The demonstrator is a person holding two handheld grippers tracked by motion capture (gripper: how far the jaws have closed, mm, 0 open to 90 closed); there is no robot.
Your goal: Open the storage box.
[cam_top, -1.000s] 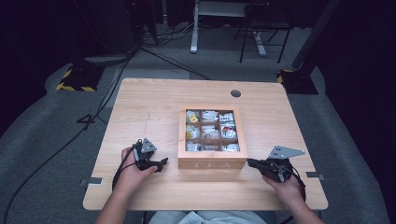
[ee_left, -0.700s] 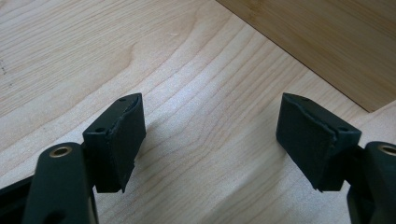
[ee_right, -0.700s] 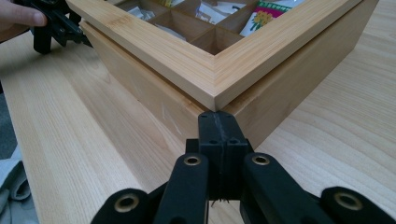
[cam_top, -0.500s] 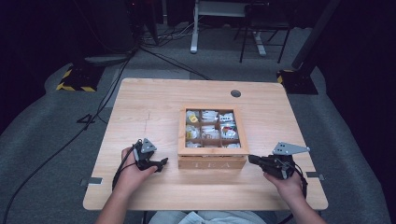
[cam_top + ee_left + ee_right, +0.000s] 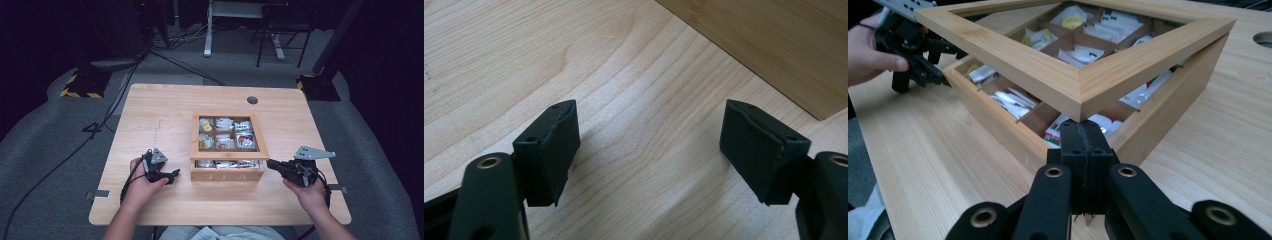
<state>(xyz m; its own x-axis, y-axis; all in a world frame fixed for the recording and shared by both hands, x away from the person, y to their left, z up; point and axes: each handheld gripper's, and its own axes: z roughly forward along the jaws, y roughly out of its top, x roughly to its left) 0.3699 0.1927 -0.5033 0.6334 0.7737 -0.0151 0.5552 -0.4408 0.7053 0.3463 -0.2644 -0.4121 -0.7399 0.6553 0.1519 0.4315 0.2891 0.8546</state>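
- At mid-tabletop (image 5: 150, 120): wooden tea box (image 5: 227, 170), nine compartments holding white and yellow tea packets (image 5: 224, 123).
- Windowed lid (image 5: 1075, 82) tilted up at one corner, propped on right tool (image 5: 1083, 131), tips pressed together beneath it.
- Beside box's other side: left tool (image 5: 649, 145) spread wide, nothing between.

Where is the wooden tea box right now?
In the high view the tea box sits near the middle of the table, toward the person's edge, between the left gripper and the right gripper, whose closed jaws prop its lid up.
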